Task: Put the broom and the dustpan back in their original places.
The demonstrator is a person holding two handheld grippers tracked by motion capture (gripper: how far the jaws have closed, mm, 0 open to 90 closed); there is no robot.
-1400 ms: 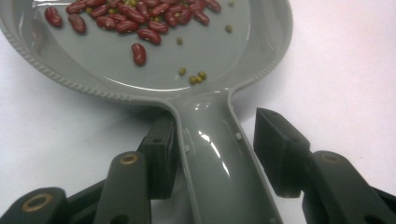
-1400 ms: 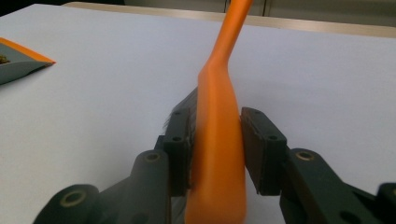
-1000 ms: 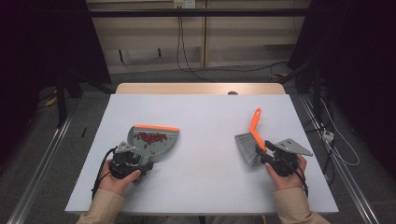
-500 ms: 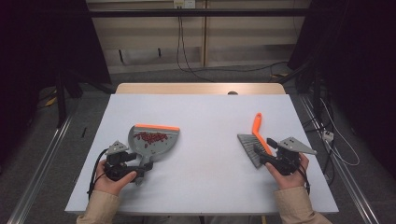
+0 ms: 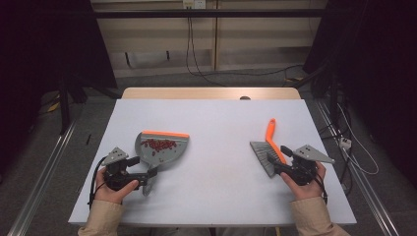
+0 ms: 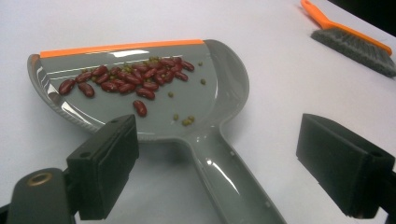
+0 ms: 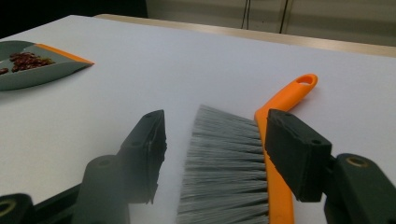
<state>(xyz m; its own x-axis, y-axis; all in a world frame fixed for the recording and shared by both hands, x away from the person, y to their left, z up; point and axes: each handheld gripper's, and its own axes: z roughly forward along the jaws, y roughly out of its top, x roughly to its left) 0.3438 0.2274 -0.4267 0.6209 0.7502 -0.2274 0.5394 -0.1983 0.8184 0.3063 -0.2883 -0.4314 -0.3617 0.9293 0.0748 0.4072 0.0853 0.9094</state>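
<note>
Left gripper (image 5: pixel 147 178) near the table's (image 5: pixel 216 196) front-left corner: jaws have just been opening, now standing wide either side of the dustpan (image 6: pixel 140 93) handle, not touching. Pan is lying flat, beans (image 6: pixel 126 79) inside. Pull straight back so nothing is nudging it. Right gripper (image 7: pixel 212 154) toward the right edge: jaws half open, straddling the brush (image 7: pixel 238 172), no clamp visible. Back off level.

The left tool (image 6: pixel 236 165) has just been opening; its black pads straddle, without touching, the handle of a grey plastic dustpan (image 6: pixel 205 116) with an orange lip, holding dark red beans (image 6: pixel 126 79). Beyond right, a grey-bristled orange brush (image 6: pixel 350 39) lies on the white desk (image 6: pixel 280 84).
</note>
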